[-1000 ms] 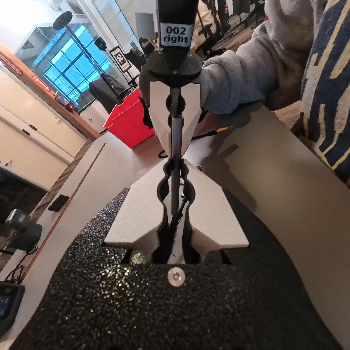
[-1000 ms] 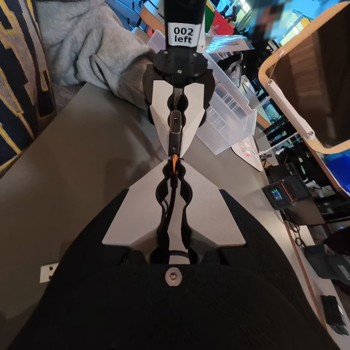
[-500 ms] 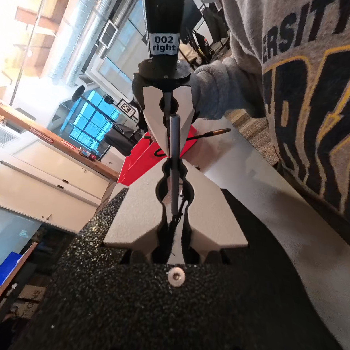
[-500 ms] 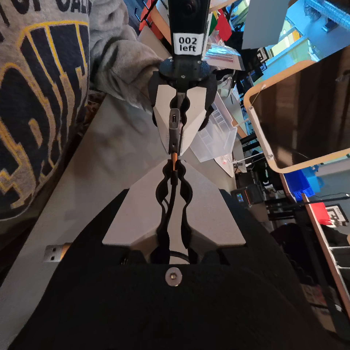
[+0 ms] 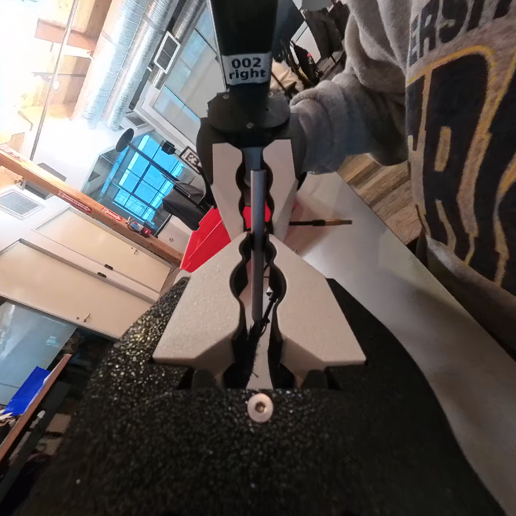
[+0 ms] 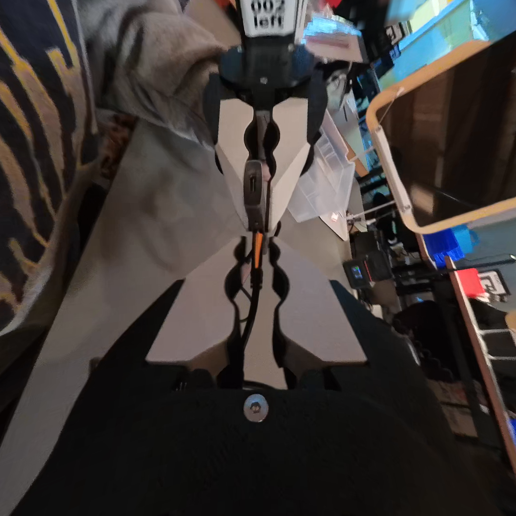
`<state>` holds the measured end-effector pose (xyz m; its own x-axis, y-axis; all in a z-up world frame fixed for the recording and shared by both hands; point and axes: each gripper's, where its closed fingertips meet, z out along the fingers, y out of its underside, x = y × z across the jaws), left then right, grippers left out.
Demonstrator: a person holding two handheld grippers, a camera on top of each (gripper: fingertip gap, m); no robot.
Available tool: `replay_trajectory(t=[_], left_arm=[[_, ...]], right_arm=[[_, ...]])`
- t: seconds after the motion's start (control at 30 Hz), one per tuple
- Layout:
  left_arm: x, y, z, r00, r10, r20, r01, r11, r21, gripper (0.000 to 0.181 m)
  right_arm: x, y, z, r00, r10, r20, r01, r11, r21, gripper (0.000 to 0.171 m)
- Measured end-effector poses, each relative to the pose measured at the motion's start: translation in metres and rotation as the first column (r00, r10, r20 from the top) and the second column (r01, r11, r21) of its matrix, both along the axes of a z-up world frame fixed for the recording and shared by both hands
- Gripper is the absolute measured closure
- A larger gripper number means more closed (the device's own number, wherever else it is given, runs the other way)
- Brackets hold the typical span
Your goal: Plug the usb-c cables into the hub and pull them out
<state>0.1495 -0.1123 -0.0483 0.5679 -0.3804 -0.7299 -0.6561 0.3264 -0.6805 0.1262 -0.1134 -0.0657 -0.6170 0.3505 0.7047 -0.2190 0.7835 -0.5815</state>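
My left gripper [image 5: 257,241] is shut on a slim grey hub [image 5: 257,212], held edge-up above the table, its far end sticking out past the fingertips. My right gripper [image 6: 257,240] faces it tip to tip and is shut on a black usb-c cable [image 6: 251,301] with an orange connector [image 6: 258,248]. The connector's tip meets the near end of the hub [image 6: 252,190]; how deep it sits is hidden. A second cable with a gold-coloured end [image 5: 329,222] lies on the white table [image 5: 391,279].
A red bin [image 5: 206,243] stands on the table behind the grippers. A clear plastic box [image 6: 324,190] sits to the right in the right wrist view. The person's grey sweatshirt sleeve [image 5: 343,117] is close beside both grippers. The grippers are tip to tip, or close to it.
Both grippers have risen and tilted together, staying tip to tip. The right gripper has closed in toward the hub, and its view is now motion-blurred.
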Motion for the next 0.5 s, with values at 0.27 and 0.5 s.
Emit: replay_trajectory(t=[0.27,0.5], left_arm=[[-0.018,0.000,-0.002,0.997,0.076,0.003,-0.076,0.997,-0.018,0.175],[-0.017,0.008,-0.006,0.996,0.084,-0.006,-0.085,0.996,-0.017,0.175]], right_arm=[[-0.003,0.038,0.000,0.990,-0.119,-0.072,0.129,0.979,0.157,0.171],[0.003,0.048,-0.002,0.992,-0.114,-0.054,0.119,0.986,0.116,0.171]])
